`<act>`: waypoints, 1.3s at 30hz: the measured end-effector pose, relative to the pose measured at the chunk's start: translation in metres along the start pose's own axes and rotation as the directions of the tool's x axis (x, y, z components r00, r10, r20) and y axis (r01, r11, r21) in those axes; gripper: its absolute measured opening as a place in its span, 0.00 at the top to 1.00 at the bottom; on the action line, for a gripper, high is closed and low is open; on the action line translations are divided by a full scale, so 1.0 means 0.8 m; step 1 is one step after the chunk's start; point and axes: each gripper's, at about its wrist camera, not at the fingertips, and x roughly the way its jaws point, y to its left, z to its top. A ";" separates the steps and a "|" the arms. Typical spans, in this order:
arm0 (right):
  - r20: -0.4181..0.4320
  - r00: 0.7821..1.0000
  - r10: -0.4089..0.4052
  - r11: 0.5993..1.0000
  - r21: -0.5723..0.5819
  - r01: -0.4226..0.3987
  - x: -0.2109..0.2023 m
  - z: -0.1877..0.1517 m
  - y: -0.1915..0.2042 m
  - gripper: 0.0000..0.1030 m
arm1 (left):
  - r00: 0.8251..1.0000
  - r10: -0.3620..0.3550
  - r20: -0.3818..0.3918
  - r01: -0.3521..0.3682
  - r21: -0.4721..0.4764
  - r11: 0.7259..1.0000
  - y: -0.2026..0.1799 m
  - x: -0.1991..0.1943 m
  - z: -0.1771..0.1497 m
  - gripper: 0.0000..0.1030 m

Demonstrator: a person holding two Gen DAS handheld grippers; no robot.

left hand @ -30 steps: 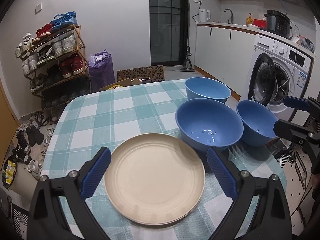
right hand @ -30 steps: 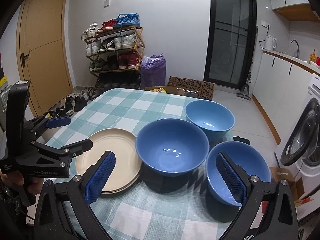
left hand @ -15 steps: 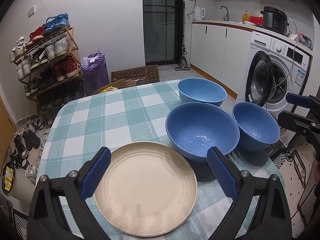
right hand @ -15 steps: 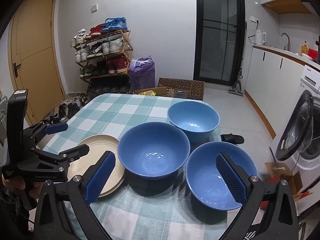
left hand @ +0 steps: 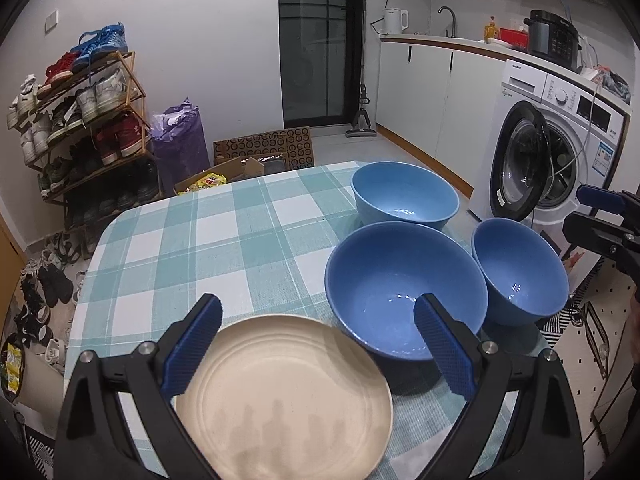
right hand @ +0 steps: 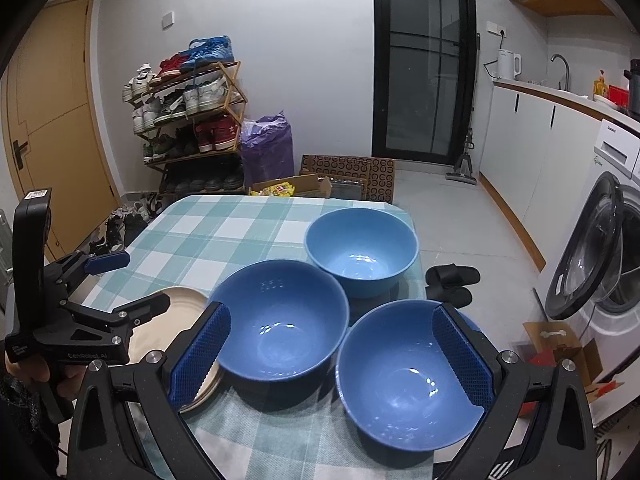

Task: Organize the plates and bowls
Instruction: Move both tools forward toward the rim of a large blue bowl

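Both hand-held grippers have pulled back, spread wide and holding nothing. Left hand-held gripper (left hand: 318, 344) hangs over the plate (left hand: 286, 396); right hand-held gripper (right hand: 330, 354) faces the small bowl (right hand: 404, 376) at 6 o'clock on the worktop (left hand: 224, 236). Pinch its rim gently, lift straight.

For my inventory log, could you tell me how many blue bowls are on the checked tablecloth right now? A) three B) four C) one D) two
A: three blue bowls sit apart on the checked tablecloth: the far bowl, the middle bowl, and the near bowl in front of the right claw, beside the beige plate.
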 end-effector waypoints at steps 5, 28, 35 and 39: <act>-0.013 1.000 -0.012 0.999 0.037 0.013 0.015 0.013 -0.022 0.01 | 1.000 -0.007 -0.005 0.008 0.005 1.000 0.001 0.014 0.015 0.05; -0.045 0.998 -0.048 0.995 0.086 0.051 0.054 0.053 -0.079 0.01 | 0.999 -0.044 -0.018 0.044 0.025 0.999 -0.015 0.068 0.078 0.05; -0.064 0.996 -0.057 0.993 0.101 0.063 0.070 0.063 -0.097 0.01 | 0.998 -0.059 -0.032 0.061 0.041 0.997 -0.025 0.095 0.102 0.05; -0.075 0.996 -0.054 0.991 0.114 0.062 0.083 0.070 -0.109 0.01 | 0.997 -0.065 -0.044 0.067 0.048 0.997 -0.031 0.112 0.114 0.05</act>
